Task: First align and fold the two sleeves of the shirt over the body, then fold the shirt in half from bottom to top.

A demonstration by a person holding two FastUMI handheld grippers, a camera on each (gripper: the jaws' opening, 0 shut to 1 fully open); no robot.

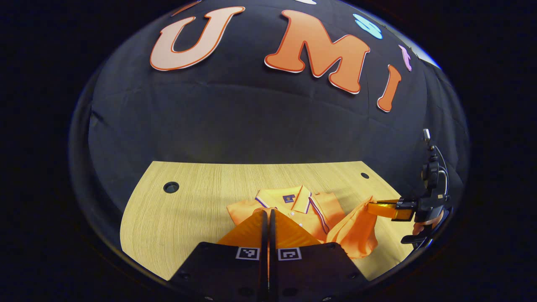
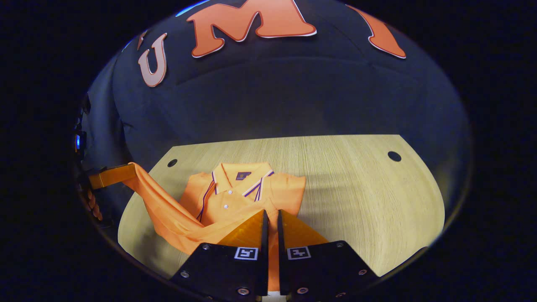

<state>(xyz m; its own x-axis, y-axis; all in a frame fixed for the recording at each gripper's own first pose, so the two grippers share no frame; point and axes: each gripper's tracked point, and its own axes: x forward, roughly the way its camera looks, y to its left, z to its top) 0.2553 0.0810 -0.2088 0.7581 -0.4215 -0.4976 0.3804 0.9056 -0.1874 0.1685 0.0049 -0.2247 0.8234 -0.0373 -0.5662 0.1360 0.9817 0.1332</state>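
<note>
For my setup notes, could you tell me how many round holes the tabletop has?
2: one hole near the far left corner, the other near the far right corner. The shirt may hide more.

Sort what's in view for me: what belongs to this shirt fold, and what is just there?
Job: orange shirt; left tool and right tool, each gripping its fabric.
Just there: wooden table; round holes in its top; black cloth wall.

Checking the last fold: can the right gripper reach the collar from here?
Probably yes. The right gripper, shut on the shirt, has the collar straight ahead, with nothing lying over it or standing between.
</note>
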